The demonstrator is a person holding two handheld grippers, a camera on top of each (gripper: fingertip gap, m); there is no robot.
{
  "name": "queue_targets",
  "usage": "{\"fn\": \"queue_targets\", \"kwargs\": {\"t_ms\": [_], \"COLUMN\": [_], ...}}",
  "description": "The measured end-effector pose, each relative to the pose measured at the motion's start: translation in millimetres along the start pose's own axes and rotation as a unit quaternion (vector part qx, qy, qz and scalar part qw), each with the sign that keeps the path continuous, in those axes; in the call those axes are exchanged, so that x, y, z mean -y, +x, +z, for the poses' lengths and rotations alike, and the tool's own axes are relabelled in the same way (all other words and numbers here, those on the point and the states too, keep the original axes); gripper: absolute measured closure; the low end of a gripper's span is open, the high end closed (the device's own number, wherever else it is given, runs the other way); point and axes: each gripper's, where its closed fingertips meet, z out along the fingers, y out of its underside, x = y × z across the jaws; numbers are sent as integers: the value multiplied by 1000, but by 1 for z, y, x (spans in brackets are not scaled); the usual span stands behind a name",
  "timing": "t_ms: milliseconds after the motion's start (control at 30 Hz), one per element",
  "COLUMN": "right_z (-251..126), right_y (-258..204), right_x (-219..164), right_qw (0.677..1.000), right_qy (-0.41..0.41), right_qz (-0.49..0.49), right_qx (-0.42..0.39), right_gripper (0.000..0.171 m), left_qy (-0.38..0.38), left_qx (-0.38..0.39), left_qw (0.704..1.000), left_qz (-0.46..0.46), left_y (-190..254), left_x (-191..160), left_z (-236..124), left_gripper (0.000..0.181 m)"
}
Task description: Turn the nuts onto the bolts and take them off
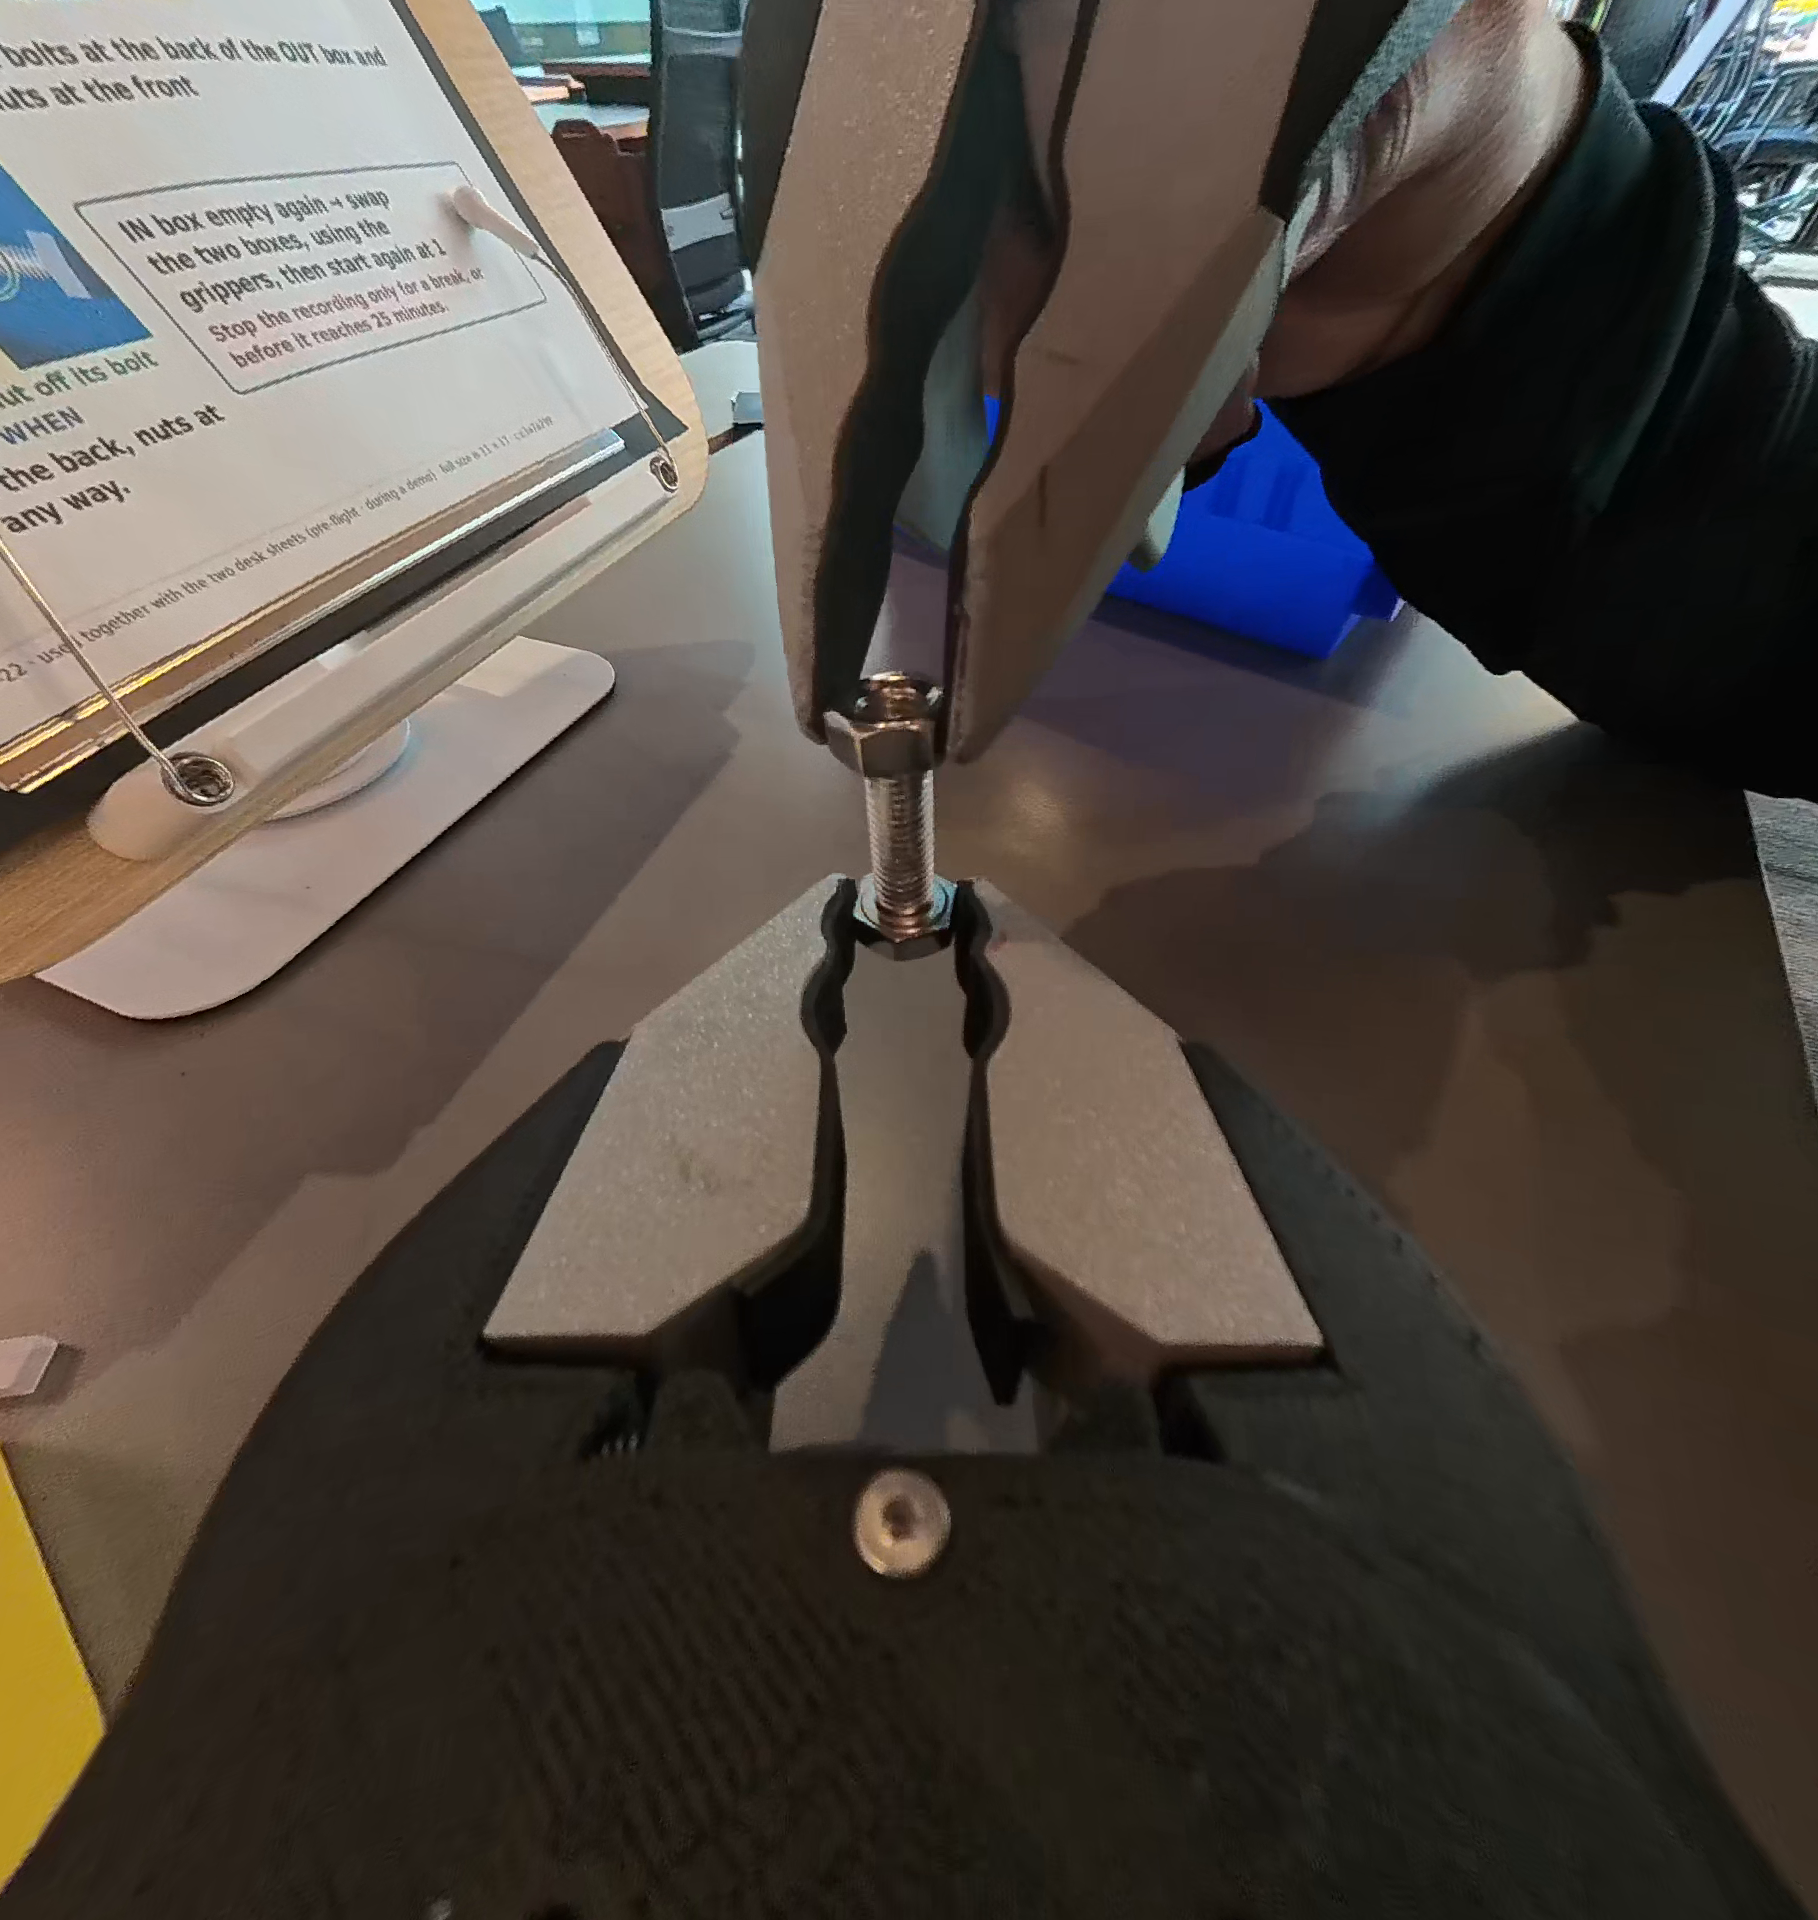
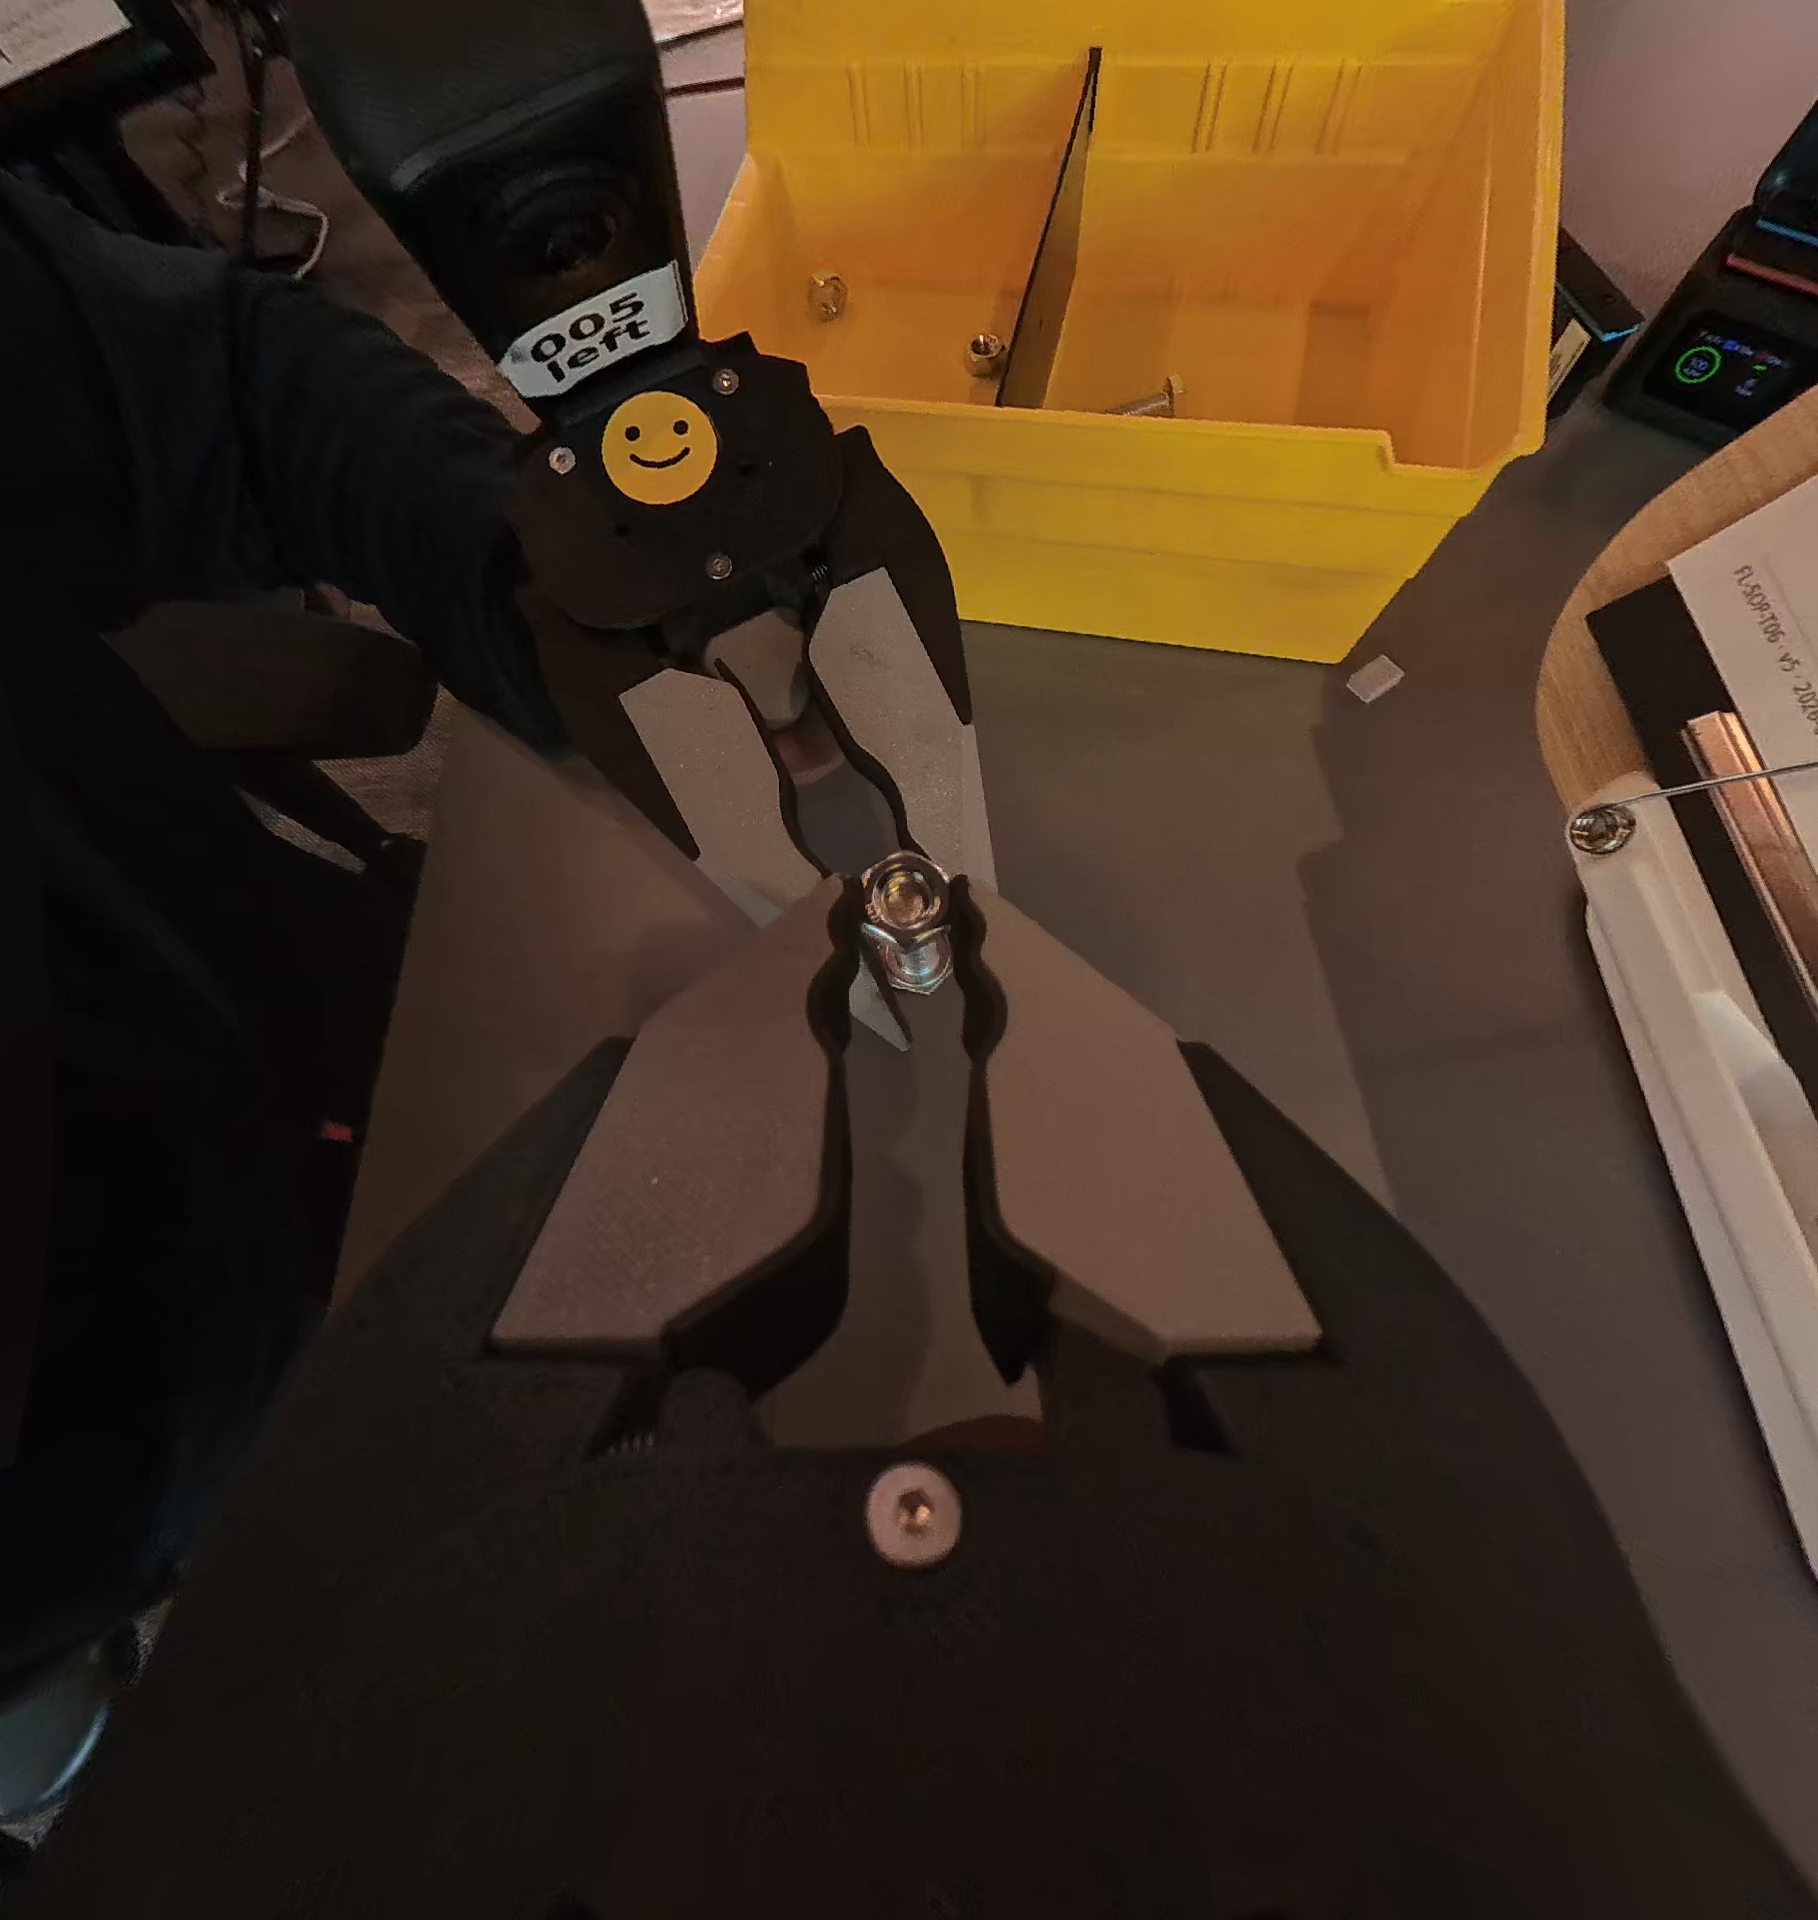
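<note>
A silver bolt stands upright above the dark table. My left gripper is shut on the bolt's hex head at the bottom. My right gripper comes down from above and is shut on a hex nut at the top end of the thread, where the bolt's tip shows through. In the right wrist view I look down the bolt's axis: the right gripper clamps the nut, and the bolt head sits below it, between the left gripper's fingers.
A yellow divided bin with a few nuts and a bolt stands behind the work. A blue bin lies behind the right gripper. A wooden stand with an instruction sheet is to the left, a small white block and a dark device near the yellow bin. The small white block is about 20 cm from my left fingertips. The left camera catches it too, in the left wrist view.
</note>
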Motion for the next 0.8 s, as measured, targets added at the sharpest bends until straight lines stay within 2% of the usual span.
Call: {"fn": "queue_targets", "kwargs": {"t_ms": [267, 800], "right_z": [3, 4], "right_y": [8, 7], "right_x": [-6, -12], "right_qw": [998, 998], "right_qy": [-32, -46], "right_qz": [-4, 5], "right_qx": [-48, -41], "right_gripper": [157, 157], "left_qy": [-24, -36], "left_qx": [25, 23], "left_qw": [999, 999], "left_qz": [2, 18], "left_y": [-8, -5], "left_x": [-7, -12], "left_z": [1, 5], "left_gripper": [164, 165]}}
